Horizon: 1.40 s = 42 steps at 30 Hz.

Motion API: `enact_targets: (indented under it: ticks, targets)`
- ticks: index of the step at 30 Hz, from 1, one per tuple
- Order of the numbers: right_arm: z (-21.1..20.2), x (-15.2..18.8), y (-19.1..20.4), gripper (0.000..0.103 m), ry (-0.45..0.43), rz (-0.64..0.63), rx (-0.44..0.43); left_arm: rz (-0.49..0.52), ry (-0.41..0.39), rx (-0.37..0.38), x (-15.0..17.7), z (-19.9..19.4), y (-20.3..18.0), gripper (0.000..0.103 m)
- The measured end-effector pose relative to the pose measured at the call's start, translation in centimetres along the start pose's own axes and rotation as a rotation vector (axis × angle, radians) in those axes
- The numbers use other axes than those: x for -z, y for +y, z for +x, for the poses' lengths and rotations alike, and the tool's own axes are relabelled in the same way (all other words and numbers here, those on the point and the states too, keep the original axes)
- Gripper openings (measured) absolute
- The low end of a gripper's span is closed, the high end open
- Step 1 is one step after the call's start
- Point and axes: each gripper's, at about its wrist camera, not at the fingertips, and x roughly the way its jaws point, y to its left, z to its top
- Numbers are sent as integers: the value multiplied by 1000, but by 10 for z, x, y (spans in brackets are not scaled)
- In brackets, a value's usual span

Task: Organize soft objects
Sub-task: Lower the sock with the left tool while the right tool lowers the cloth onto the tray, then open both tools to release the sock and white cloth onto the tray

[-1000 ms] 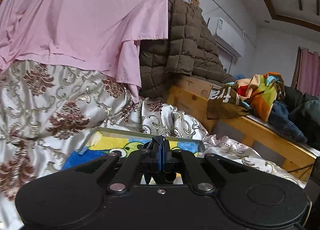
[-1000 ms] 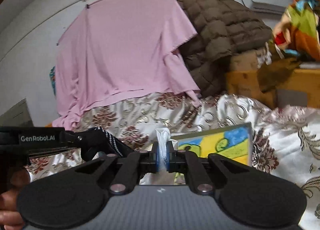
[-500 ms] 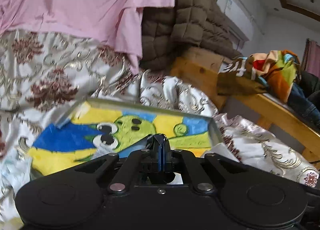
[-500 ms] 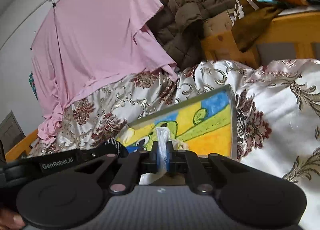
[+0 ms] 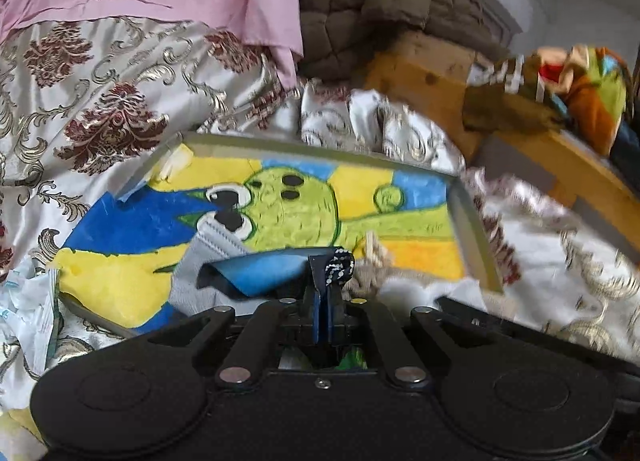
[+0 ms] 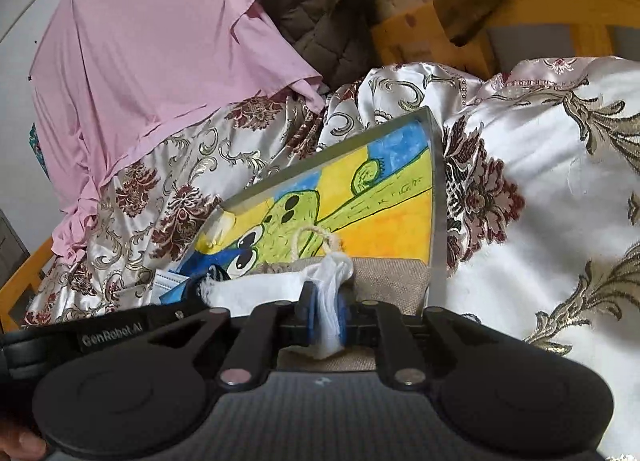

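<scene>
A white cloth (image 6: 328, 293) sits pinched between the narrowly parted jaws of the right gripper (image 6: 325, 311), bunched at the fingertips, with a rolled length trailing left over the painted tray (image 6: 436, 197). Those jaws have just been opening slightly, though the cloth is still between them. The left gripper (image 5: 323, 301) is pressed nearly together on a dark dotted fabric (image 5: 339, 265), with a blue flap (image 5: 256, 271) spreading out to its left. A second ago both cameras looked across at the pink sheet (image 6: 160, 41) on the wall and the tray showed only as a sliver; now both tools hang low over it, so the items appear ready to be set down inside. The tray, painted with a green cartoon face on yellow and blue, lies on a floral satin bedspread (image 5: 100, 109). The left view alone shows a grey face mask (image 5: 208, 249) already lying in the tray and crumpled paper (image 5: 28, 301) beside it. The right view alone shows a beige burlap pouch (image 6: 384, 273) with a rope loop, resting in the tray just behind the white cloth.
</scene>
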Motion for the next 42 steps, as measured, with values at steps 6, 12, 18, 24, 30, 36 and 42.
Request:
enact_targets:
  ticks: [6, 12, 18, 24, 30, 36, 42]
  targets:
    - [-1, 0, -1, 16, 9, 4, -2, 46, 11, -40, 2, -1, -7, 9]
    - [-3, -3, 6, 61, 33, -21, -8, 16, 14, -68, 0, -7, -6, 14]
    - [-16, -1, 18, 81, 22, -81, 13, -32, -27, -99, -1, -28, 0, 32]
    - [-43, -2, 17, 95, -18, -51, -16, -48, -81, -75, 1, -60, 2, 50]
    - [-73, -2, 17, 103, -64, -27, -20, -55, -165, -92, 11, -105, 0, 69]
    - [-101, 2, 33, 103, -116, -70, -21, -16, -217, -147, 26, -155, -2, 88]
    - [-130, 15, 60, 103, -161, -147, 8, -35, -263, -187, 45, -203, 1, 102]
